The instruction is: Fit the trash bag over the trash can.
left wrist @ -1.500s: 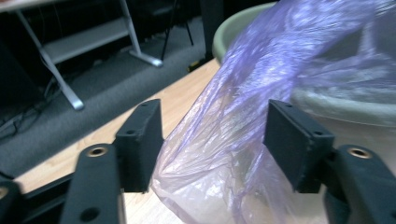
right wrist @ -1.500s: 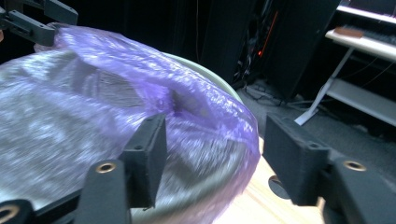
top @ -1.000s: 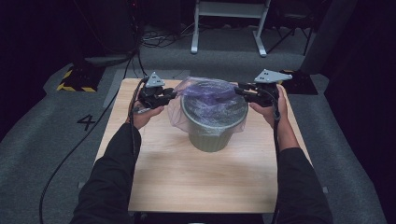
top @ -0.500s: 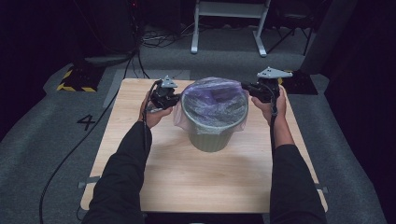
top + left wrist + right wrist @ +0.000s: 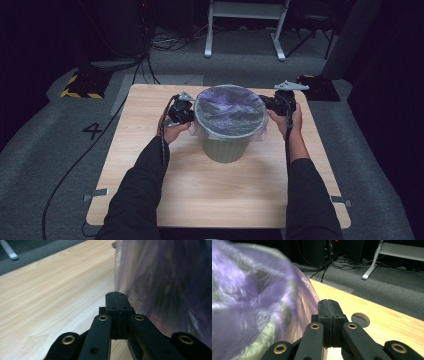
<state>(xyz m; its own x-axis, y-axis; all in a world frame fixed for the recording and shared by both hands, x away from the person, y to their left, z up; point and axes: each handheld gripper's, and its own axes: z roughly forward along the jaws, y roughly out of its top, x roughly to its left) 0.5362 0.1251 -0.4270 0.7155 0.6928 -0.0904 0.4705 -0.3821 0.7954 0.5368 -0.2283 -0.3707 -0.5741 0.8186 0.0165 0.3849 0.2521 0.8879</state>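
One green bin (image 5: 226, 145) mid-table (image 5: 150, 150), lined with one purple bag (image 5: 229, 111) draped over the rim; inside hidden by the film. Two grippers flanking the bin: left gripper (image 5: 186, 118) against the near-left rim, right gripper (image 5: 266, 103) at the right rim. Both pairs of jaws pressed together, film blurred beside each; whether pinched between them, impossible to tell.

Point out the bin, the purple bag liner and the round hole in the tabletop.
bin (image 5: 226, 149), high view, green outer wall below the bag.
purple bag liner (image 5: 229, 106), high view, film stretched over the bin mouth.
round hole (image 5: 360, 320), right gripper view, its dark middle.
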